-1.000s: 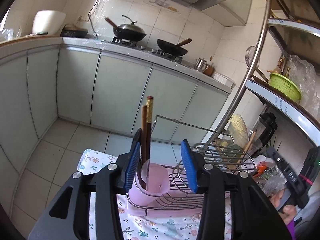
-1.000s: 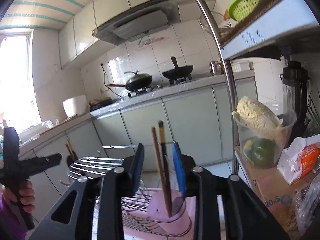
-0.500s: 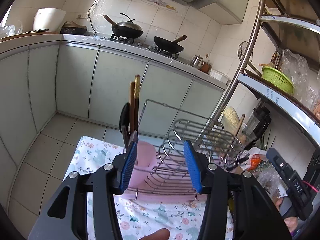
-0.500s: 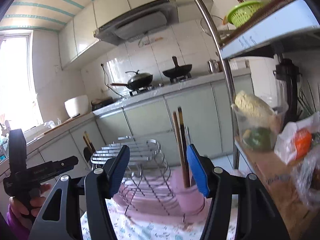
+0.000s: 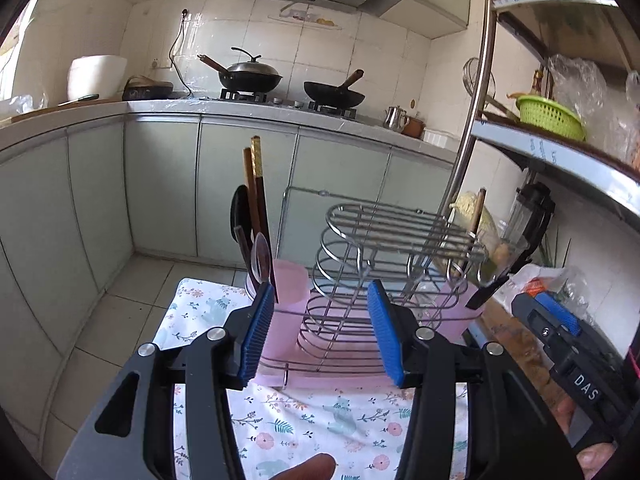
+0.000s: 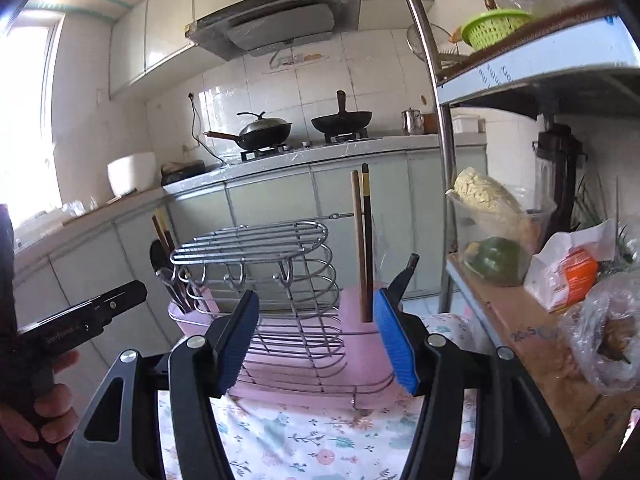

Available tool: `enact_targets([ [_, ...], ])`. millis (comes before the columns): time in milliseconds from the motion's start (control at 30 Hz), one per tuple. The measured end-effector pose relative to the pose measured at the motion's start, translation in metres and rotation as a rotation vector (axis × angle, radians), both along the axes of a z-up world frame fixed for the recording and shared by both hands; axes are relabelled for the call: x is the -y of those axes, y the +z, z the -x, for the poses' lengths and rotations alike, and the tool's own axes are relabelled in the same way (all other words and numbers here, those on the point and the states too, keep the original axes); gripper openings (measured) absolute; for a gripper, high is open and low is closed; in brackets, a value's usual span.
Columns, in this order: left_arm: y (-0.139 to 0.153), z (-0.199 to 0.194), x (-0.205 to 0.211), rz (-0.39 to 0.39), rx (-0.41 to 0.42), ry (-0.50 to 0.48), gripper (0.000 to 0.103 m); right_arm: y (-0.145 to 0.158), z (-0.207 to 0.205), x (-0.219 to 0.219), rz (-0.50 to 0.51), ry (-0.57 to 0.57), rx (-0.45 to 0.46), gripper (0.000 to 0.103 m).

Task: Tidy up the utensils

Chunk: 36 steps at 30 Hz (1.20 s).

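Note:
A wire dish rack (image 5: pixel 380 248) with a pink tray stands on a floral cloth (image 5: pixel 320 428). A pink cup (image 5: pixel 286 284) at its left end holds chopsticks (image 5: pixel 254 188), a spoon and dark utensils. In the right wrist view the rack (image 6: pixel 276 276) has a pink holder at its right end with two chopsticks (image 6: pixel 362 240) upright; the left cup's utensils (image 6: pixel 168 264) show too. My left gripper (image 5: pixel 324 336) is open and empty, short of the rack. My right gripper (image 6: pixel 316 340) is open and empty, short of the rack.
A metal shelf post (image 6: pixel 440 160) and a shelf with a container of vegetables (image 6: pixel 496 236) and bags stand right of the rack. A kitchen counter with woks (image 5: pixel 248 76) runs behind. The floor lies beyond the cloth's far edge.
Both grippers have drawn back from the rack. The right gripper, narrow around the right chopsticks a second ago, has opened wide; the chopsticks stand in the holder.

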<state>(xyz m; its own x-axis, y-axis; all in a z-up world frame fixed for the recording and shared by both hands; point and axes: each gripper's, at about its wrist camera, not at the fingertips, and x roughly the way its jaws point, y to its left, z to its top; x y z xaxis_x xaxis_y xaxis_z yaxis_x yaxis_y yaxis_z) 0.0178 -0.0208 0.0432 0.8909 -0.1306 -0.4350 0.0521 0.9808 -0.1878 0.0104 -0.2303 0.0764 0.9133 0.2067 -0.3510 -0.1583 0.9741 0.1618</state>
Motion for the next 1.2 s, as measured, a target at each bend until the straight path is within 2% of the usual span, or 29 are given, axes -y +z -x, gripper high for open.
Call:
enact_targets([
  [233, -0.013, 0.0, 0.009, -0.04, -0.03, 0.021, 0.049, -0.01, 0.003, -0.012, 0.048, -0.014, -0.01, 0.059],
  [433, -0.016, 0.003, 0.013, -0.055, -0.033, 0.014, 0.049, -0.016, 0.003, -0.014, 0.05, -0.019, -0.027, 0.059],
  [1200, -0.018, 0.005, 0.016, -0.062, -0.034, 0.011, 0.049, -0.017, 0.007, -0.018, 0.052, -0.014, -0.03, 0.059],
])
